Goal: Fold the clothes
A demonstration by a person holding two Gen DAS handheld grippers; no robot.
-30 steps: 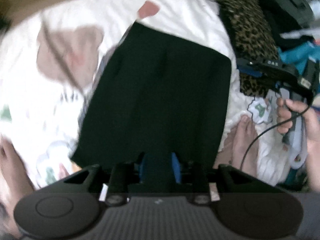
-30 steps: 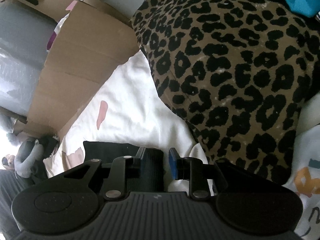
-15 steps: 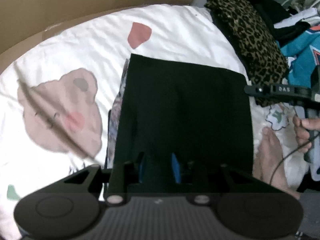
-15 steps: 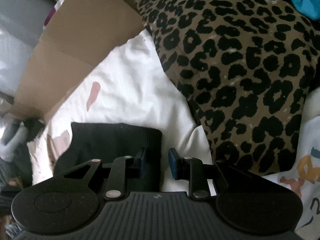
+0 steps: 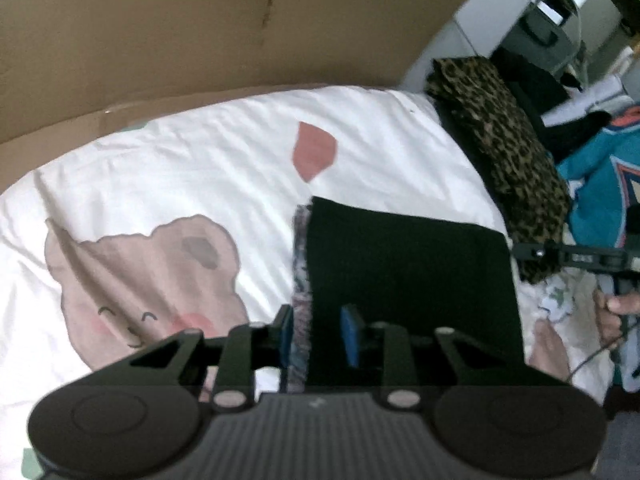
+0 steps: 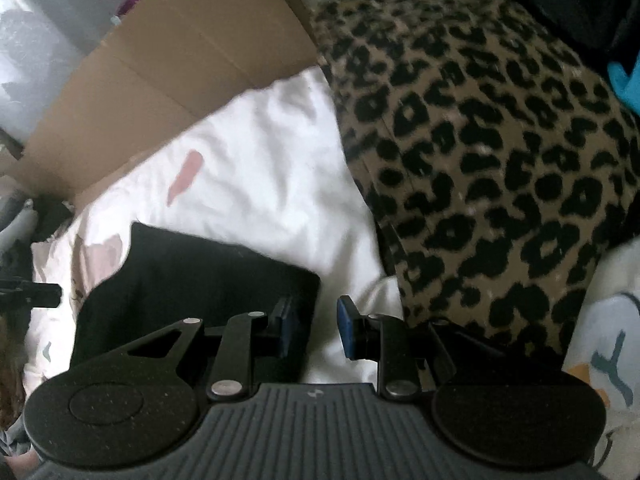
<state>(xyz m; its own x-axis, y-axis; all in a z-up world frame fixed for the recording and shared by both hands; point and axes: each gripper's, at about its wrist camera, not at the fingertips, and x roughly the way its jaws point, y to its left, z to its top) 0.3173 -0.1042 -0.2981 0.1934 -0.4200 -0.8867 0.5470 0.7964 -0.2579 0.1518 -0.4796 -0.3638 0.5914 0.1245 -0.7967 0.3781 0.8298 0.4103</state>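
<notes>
A folded black garment [image 5: 408, 280] lies flat on the white printed bedsheet [image 5: 200, 168], with a patterned grey layer [image 5: 300, 280] showing along its left edge. My left gripper [image 5: 318, 334] hangs over that near left edge. Its blue pads are apart, and the patterned edge and the black cloth lie between them without being pinched. In the right wrist view the same black garment [image 6: 192, 276] sits low left. My right gripper [image 6: 314, 330] is open over its right corner, with white bedsheet [image 6: 260, 184] showing beside the right pad. The right gripper [image 5: 524, 253] also shows by the garment's far right corner.
A leopard-print cloth pile [image 6: 480, 152] lies right of the garment, with teal clothing [image 5: 600, 184] beyond it. A brown cardboard panel [image 5: 200, 32] stands along the bed's far side. A hand [image 5: 612, 312] and a bare foot [image 5: 548, 344] are at the right.
My left gripper has slid left across the black garment, from over its middle to its left edge; the garment stayed put. The right gripper has rolled a little, and the garment's corner now shows more fully.
</notes>
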